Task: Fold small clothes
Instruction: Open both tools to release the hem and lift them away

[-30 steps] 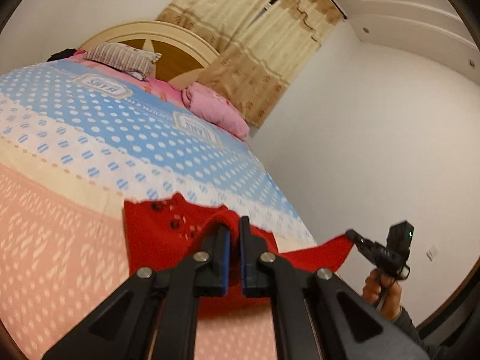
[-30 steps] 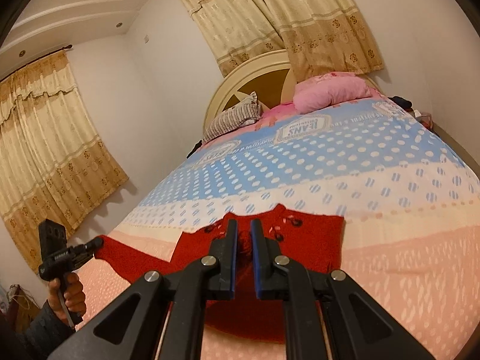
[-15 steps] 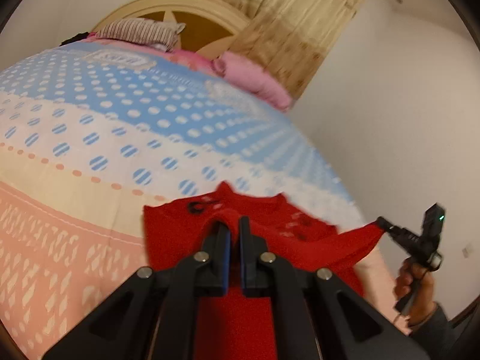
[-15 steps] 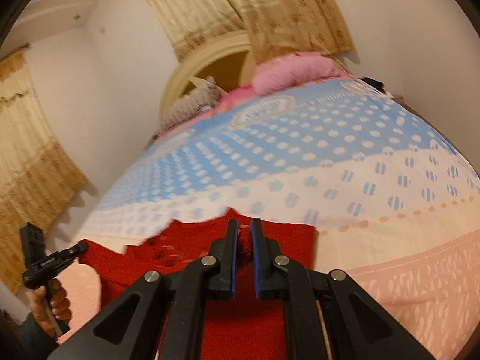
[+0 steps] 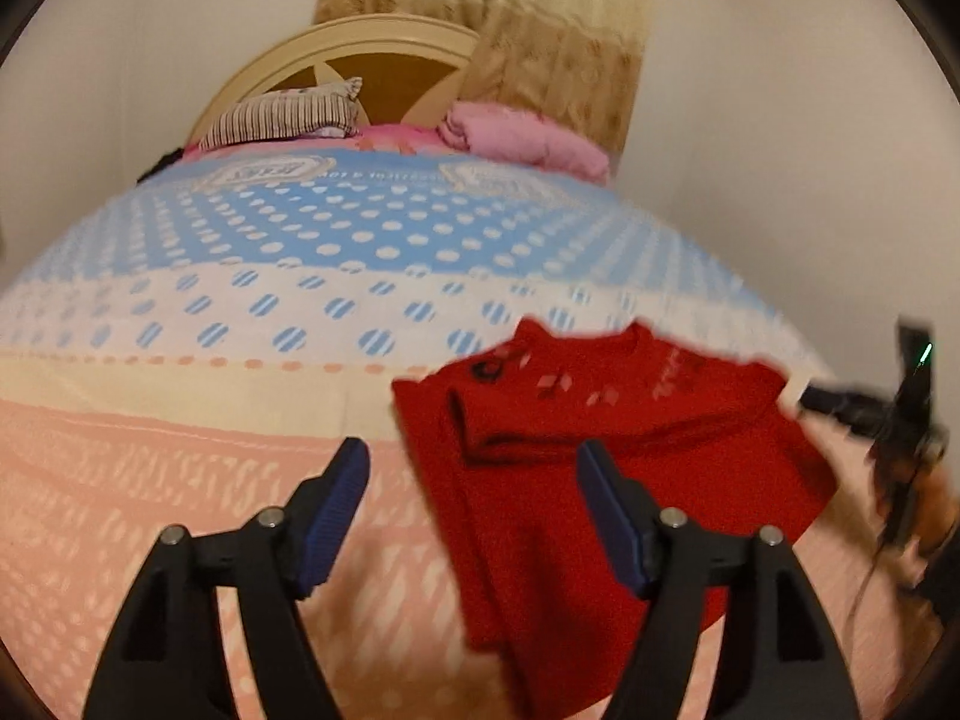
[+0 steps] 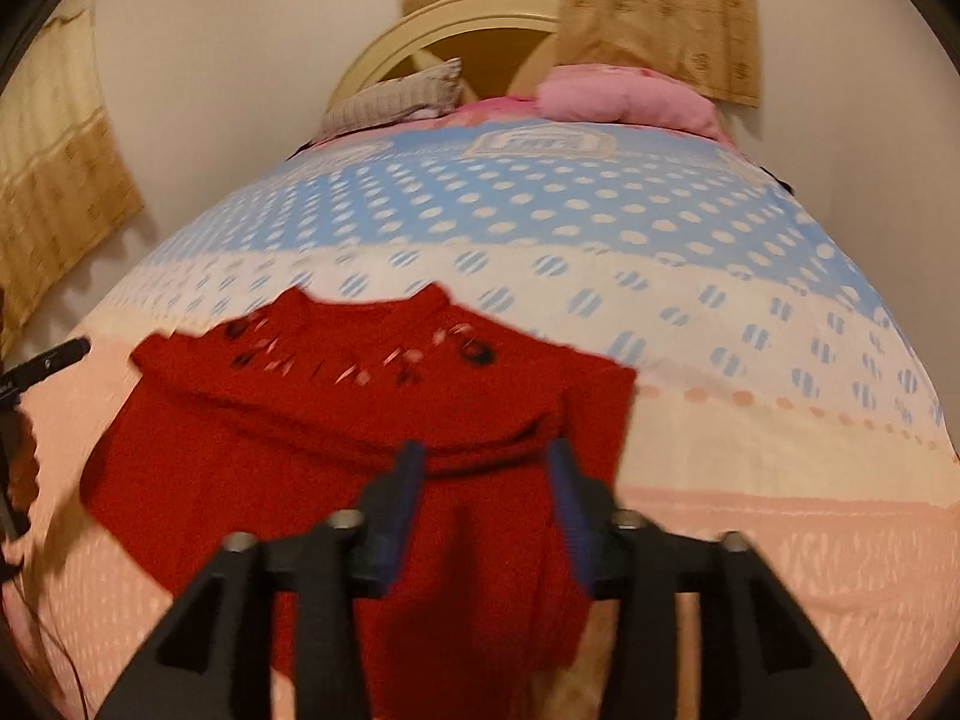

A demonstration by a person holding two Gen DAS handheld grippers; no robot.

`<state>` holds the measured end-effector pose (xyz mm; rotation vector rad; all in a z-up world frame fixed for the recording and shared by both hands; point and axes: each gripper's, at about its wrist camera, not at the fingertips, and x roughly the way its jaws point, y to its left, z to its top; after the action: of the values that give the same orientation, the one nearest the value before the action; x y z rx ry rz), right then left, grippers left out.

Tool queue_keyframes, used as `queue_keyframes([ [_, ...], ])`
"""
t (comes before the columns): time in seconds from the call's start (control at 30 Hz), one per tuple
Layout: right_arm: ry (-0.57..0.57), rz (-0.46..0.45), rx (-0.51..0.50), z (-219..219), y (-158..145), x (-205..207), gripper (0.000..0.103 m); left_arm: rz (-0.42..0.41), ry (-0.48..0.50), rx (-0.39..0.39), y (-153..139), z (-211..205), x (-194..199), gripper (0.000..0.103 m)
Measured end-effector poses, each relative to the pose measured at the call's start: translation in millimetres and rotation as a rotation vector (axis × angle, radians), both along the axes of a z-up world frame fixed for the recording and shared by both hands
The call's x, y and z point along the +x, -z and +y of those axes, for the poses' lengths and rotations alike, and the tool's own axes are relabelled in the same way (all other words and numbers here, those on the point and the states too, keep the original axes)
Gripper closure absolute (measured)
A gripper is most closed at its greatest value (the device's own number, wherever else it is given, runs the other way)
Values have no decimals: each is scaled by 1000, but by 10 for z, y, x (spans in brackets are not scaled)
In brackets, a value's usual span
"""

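Dotted blue, white and peach bedspread (image 5: 300,312) over the bed, striped pillow (image 5: 282,117) and pink pillow (image 5: 528,141) against a cream arched headboard (image 5: 360,45), beige curtains (image 6: 660,6) behind.

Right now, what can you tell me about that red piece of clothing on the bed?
The red sweater looks knitted, with dark and pale decorations below its neckline. It lies spread on the patterned bedspread, neckline toward the pillows, with a fold ridge across its middle. The right tool, jaws opening, straddles that ridge without pinching it.
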<state>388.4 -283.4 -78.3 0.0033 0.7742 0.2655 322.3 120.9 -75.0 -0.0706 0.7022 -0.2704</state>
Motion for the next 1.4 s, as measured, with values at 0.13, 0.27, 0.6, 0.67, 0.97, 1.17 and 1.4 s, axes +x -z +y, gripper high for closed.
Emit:
queue_keyframes([
  [0.13, -16, 55, -70, 159, 108, 97, 46, 53, 29, 182, 231, -326, 196, 29],
  [0.27, -6, 157, -264, 395, 330, 429, 46, 104, -101, 226, 273, -330, 574, 29],
  [0.6, 117, -38, -204, 268, -56, 519, 45, 84, -216, 176, 26, -7, 625, 27],
  [0.67, 89, -28, -198, 274, -14, 406, 45, 87, -158, 155, 37, -51, 519, 27],
  [0.97, -122, 117, -419, 778, 343, 428, 45, 150, -67, 401, 354, -592, 694, 26],
  [1.17, 84, 10, -409, 659, 57, 899, 45, 94, -190, 311, 76, -413, 789, 25],
  [1.4, 44, -27, -364, 592, -7, 663, 45, 41, -174, 286, 5, -272, 436, 17],
])
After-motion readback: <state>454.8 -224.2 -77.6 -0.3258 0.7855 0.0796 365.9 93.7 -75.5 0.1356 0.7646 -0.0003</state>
